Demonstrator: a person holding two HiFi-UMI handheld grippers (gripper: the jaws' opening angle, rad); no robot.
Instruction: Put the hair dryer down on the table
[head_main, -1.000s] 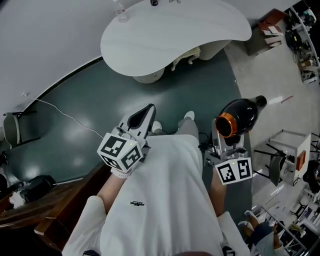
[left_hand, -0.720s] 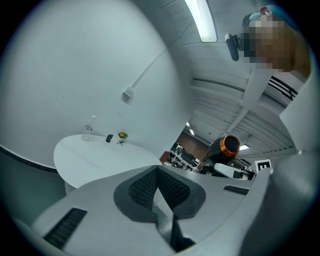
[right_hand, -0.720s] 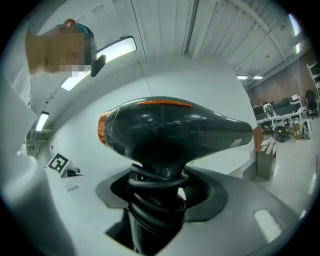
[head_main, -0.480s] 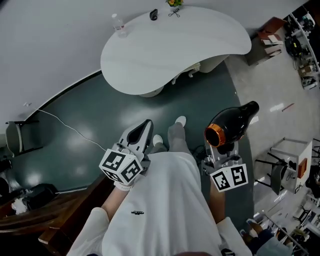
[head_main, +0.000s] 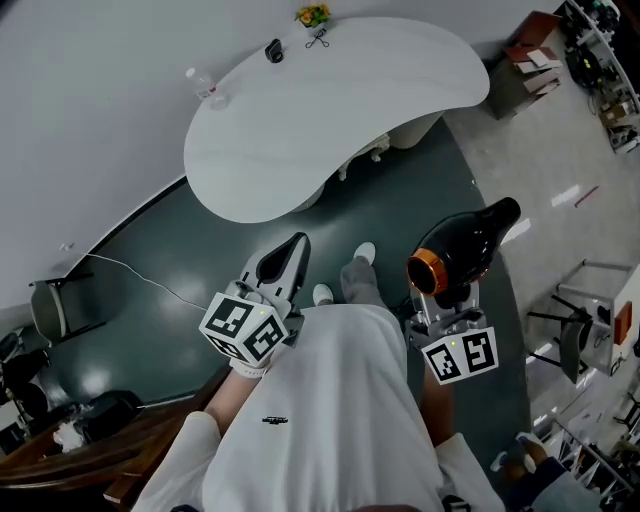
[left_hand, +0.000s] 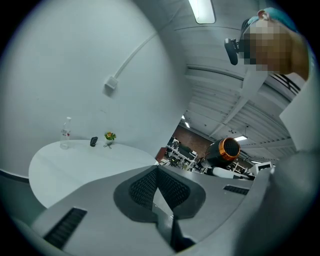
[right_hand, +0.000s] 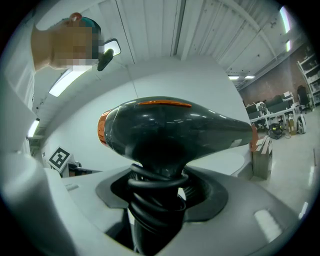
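The black hair dryer (head_main: 468, 245) with an orange ring at its back stands upright in my right gripper (head_main: 447, 300), above the floor at the person's right side. In the right gripper view the jaws are shut on the hair dryer's (right_hand: 170, 130) handle, which has its black cable coiled round it. My left gripper (head_main: 290, 250) is held at the person's left side, jaws together with nothing in them. The left gripper view shows its pads (left_hand: 150, 187) meeting. The white curved table (head_main: 300, 130) stands ahead, a step or two away.
At the table's far edge are a clear bottle (head_main: 205, 88), a small dark object (head_main: 274, 50), scissors (head_main: 318, 40) and a small flower (head_main: 313, 15). A cardboard box (head_main: 535, 50) sits right of the table. A white cable (head_main: 140, 275) crosses the dark floor. Racks line the right.
The view has tilted up, so the table's far edge and the things on it have come into sight. The hair dryer has shifted slightly left in view. Both grips are unchanged.
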